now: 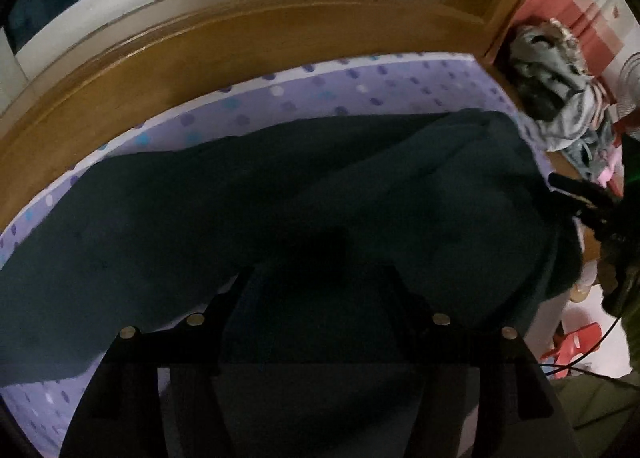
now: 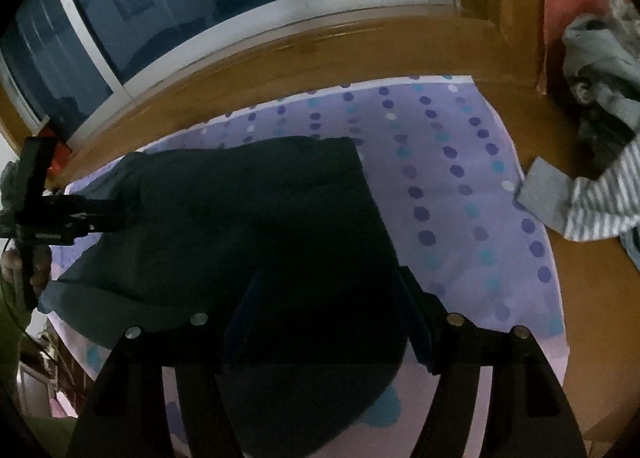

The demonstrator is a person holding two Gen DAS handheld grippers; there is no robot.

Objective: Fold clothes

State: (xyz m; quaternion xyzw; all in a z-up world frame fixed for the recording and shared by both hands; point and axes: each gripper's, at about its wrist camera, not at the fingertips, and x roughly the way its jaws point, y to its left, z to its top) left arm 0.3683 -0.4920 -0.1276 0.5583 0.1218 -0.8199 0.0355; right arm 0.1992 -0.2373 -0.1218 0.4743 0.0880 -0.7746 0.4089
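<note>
Dark green garment (image 2: pixel 248 226) spread on the purple dotted sheet (image 2: pixel 460 178), which lies against the wooden ledge (image 2: pixel 320 54) below the window. Left gripper (image 1: pixel 320 278) and right gripper (image 2: pixel 328 290) both hang over the garment's near part, fingers wide apart; whether cloth is pinched, cannot tell. Heap of grey and striped clothes (image 2: pixel 600 194) sits beside the sheet's right edge.

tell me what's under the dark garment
The dark garment lies on a purple polka-dot sheet, which shows all around it. What the sheet covers is hidden, as is anything under the cloth itself.
</note>
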